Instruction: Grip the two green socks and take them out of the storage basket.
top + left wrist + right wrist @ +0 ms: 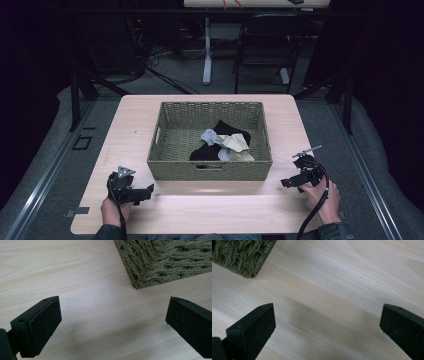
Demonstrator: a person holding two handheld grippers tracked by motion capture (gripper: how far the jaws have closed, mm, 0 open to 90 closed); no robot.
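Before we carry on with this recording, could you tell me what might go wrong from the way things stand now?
1. Both the left gripper and right gripper rest open near the woven basket; a jaw could catch its weave and drag it.
2. The clothes lie tangled in a heap, so picking one might lift several.

At the centre of the high view, the basket [210,170] is olive-green with a tight woven weave; in the left gripper view its corner [160,262], at upper right, shows twisted greenish-tan strands. Inside it lies a heap of cloths [223,143]: black, pale grey and cream-beige pieces. The table [200,210] is light, pinkish-tan wood with fine straight grain. The left gripper [135,192], lower left, and the right gripper [295,180], lower right, are matte black.
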